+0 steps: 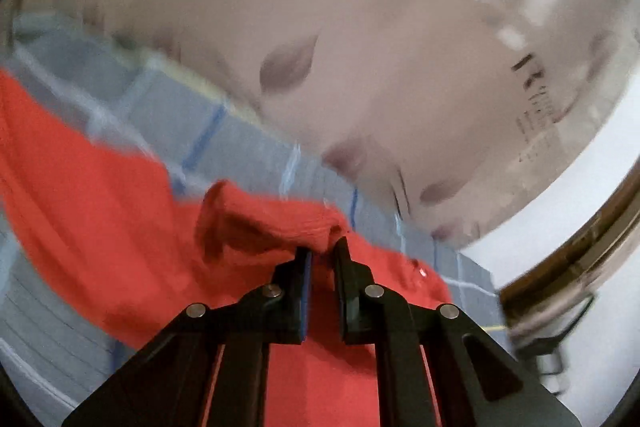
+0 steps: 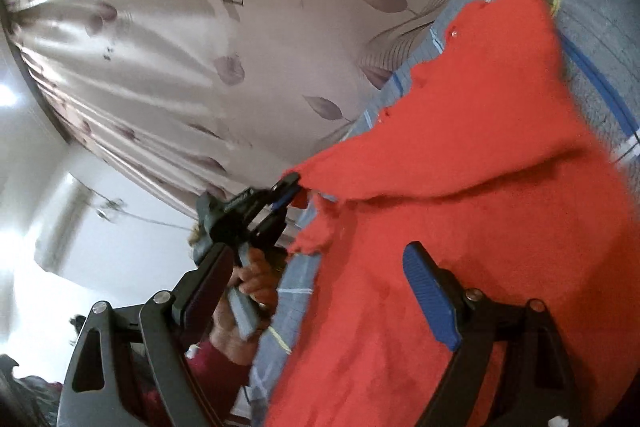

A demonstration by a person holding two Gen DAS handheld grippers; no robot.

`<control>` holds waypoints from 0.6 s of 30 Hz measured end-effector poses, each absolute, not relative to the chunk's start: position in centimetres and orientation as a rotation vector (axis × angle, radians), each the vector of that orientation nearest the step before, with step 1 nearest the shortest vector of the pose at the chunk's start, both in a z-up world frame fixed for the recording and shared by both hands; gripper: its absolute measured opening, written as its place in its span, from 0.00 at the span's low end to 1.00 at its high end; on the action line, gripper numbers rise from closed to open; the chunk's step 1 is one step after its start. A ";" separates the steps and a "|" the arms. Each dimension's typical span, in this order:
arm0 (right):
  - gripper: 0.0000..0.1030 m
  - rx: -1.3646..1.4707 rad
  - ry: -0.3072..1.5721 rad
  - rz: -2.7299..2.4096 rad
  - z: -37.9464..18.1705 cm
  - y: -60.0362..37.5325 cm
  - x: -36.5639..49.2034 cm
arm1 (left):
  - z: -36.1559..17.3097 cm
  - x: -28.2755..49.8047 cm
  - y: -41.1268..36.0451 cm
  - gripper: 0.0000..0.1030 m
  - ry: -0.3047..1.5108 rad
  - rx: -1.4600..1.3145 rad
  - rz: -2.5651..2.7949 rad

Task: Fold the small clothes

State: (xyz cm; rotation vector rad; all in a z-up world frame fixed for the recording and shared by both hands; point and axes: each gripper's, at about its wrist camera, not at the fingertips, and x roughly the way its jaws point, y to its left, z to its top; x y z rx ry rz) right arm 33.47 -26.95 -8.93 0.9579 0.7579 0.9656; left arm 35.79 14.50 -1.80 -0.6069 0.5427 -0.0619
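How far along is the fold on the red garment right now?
Done: one flap of the red garment is lifted off the checked sheet. In hand: the left gripper is pinched on its edge; the right gripper stands open over the cloth. Left: lay that flap over and finish the remaining folds.

a pale curtain (image 2: 168, 39) printed with mauve leaves and dark lettering hung in folds behind the bed. the grey bedsheet (image 1: 168, 107) carried a check of blue, white and yellow lines. a white wall (image 2: 120, 251) (brightly lit at its left) stood beside a brown wooden frame (image 1: 592, 239).
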 end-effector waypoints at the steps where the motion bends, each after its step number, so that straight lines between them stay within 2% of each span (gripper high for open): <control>1: 0.82 0.972 0.753 0.970 -9.0 -27.1 33.5 | -2.3 35.7 14.7 0.10 0.552 -0.584 -0.049; 4: 0.82 1.001 0.749 0.978 -9.1 -27.4 33.5 | -6.1 36.8 15.3 0.10 0.676 -0.595 -0.037; 7: 0.83 0.997 0.788 0.962 -8.6 -27.6 33.3 | -9.5 36.9 16.1 0.12 0.717 -0.643 -0.015; 9: 0.84 0.962 0.814 0.921 -7.5 -28.2 33.2 | -9.7 36.2 16.9 0.17 0.669 -0.700 -0.032; 10: 0.84 0.935 0.806 0.890 -6.7 -28.8 33.3 | -9.6 35.9 17.0 0.27 0.659 -0.693 -0.016; 11: 0.84 0.908 0.793 0.862 -5.9 -29.6 33.7 | -9.6 35.7 17.0 0.30 0.655 -0.693 -0.006; 14: 0.84 0.818 0.814 0.724 -4.0 -32.2 36.7 | -9.5 35.4 16.8 0.32 0.650 -0.684 -0.007; 18: 0.84 0.774 0.919 0.619 -4.5 -33.6 42.4 | -9.4 35.1 16.4 0.35 0.637 -0.696 -0.010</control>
